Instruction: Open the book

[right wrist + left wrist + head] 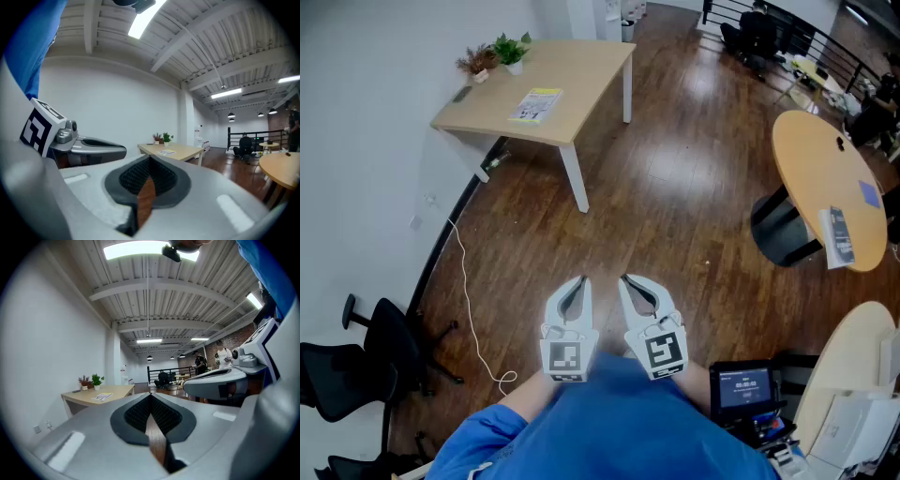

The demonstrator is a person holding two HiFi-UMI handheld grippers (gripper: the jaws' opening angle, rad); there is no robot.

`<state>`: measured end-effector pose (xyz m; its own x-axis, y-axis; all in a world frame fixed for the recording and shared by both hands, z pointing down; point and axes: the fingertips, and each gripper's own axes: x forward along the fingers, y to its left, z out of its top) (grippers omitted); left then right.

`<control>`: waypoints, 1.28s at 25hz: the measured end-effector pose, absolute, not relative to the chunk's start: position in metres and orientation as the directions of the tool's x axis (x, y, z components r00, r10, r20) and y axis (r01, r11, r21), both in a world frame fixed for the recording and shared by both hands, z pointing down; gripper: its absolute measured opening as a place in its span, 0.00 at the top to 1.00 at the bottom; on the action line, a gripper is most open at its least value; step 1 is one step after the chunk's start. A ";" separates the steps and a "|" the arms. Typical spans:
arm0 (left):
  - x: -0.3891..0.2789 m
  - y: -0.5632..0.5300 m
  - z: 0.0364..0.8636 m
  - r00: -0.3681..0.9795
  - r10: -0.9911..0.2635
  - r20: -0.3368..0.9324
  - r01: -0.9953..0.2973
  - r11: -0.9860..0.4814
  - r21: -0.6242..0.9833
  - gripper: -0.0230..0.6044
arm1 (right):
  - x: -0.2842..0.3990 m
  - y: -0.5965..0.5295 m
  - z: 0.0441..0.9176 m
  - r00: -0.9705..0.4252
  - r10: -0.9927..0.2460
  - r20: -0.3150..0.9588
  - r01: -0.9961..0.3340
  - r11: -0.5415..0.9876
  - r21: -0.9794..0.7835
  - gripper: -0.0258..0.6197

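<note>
**Both tools closed and empty; the book lies far ahead on the table**

Head view: the left tool (579, 283) and the right tool (627, 281) are side by side at the bottom of the view, above the wooden floor (675, 187); the book (535, 103) lies flat on the rectangular table (586, 75), well apart from both tools, with a small plant (511, 49) near it at the table's far corner.

Left gripper view: the left tool (150, 395) has its 2 jaws together, with nothing between them; the book (102, 396) shows small on the distant table.

Right gripper view: the right tool (149, 160) is closed in the same way and holds nothing; the book (166, 152) is again far ahead.

In my judgement the step in hand is the approach. To do it well, go to the table side nearest to the book and open the jaws only when close. Then 1 tool can press the book down while the other lifts the cover at its free edge; from here I cannot tell on which side the spine lies.
</note>
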<state>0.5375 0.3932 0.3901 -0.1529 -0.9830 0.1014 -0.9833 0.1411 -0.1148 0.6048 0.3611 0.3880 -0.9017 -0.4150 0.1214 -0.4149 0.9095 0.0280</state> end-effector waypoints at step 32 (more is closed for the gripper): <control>0.218 0.583 0.387 -0.546 -0.834 0.079 -0.837 0.541 -0.083 0.95 | 0.269 0.530 0.389 -0.990 -0.007 0.139 0.005 0.996 0.087 0.96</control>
